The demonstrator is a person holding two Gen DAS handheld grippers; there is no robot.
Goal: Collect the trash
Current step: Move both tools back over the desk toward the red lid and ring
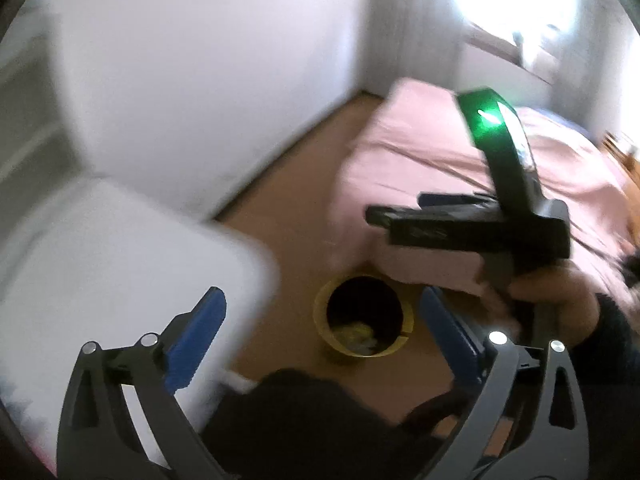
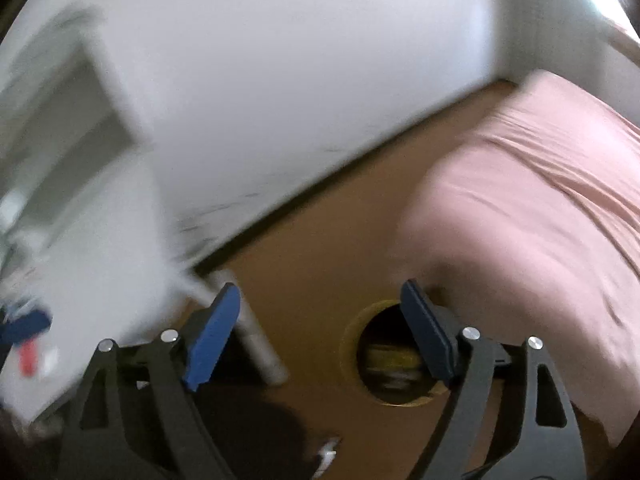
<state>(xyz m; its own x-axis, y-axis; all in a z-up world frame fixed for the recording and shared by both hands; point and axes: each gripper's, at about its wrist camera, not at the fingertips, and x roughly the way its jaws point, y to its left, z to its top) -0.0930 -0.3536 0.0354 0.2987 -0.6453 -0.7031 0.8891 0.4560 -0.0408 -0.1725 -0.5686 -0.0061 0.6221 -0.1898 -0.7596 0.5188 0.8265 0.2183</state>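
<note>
A yellow waste bin (image 1: pixel 405 305) stands on the brown floor by the corner of the bed, with pale yellowish trash (image 1: pixel 356 336) lying in its dark inside. High above it my left gripper (image 1: pixel 324 332) is open, and its blue pads are wide apart with nothing between them. In the right wrist view the same bin (image 2: pixel 352 344) sits below my right gripper (image 2: pixel 320 332), which is open and empty; its right pad covers part of the bin's mouth. The left wrist view also shows the right gripper (image 1: pixel 394 208) from the side, held in a hand (image 1: pixel 560 296), with a green light on top.
A pink-covered bed (image 1: pixel 440 152) fills the right. A white table (image 2: pixel 80 260) stands at the left, its leg (image 2: pixel 260 344) near the bin and blurred blue and red items (image 2: pixel 28 328) on it. A small white scrap (image 2: pixel 328 452) lies on the floor. White walls behind.
</note>
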